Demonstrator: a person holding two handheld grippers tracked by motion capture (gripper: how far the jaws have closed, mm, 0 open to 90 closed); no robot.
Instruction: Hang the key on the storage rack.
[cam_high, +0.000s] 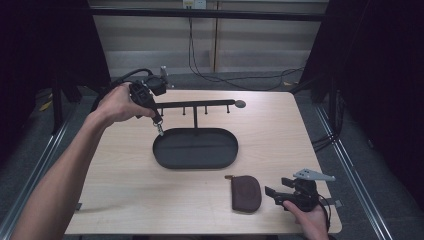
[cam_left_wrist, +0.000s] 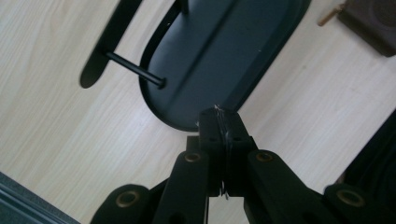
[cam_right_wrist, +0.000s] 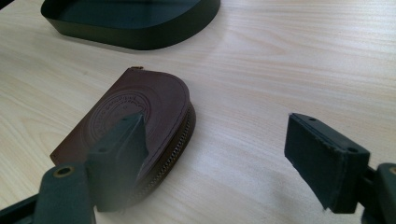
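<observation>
The right gripper (cam_right_wrist: 224, 158) hangs spread beside the pouch (cam_right_wrist: 135, 121). The left gripper (cam_left_wrist: 219, 128) pinches a thin key ring (cam_high: 160, 127): light, stiff, slippery, probably best gripped flat.

From my seat, the tray (cam_high: 195, 148) sits at the middle of the table (cam_high: 280, 125). The rack (cam_high: 197, 104) stands at the tray's 12 o'clock edge, its bar running from 9 to 3 above the rim, pegs hanging under it. The pouch (cam_high: 246, 193) lies on the table at the tray's 5 o'clock, near but apart. My right gripper (cam_high: 282, 192) rests just beside the pouch at its 3 o'clock. My left gripper (cam_high: 159, 125) hangs over the tray's 10 o'clock rim, beside the bar's 9 o'clock end, with a small key (cam_high: 160, 130) dangling from its tips.
</observation>
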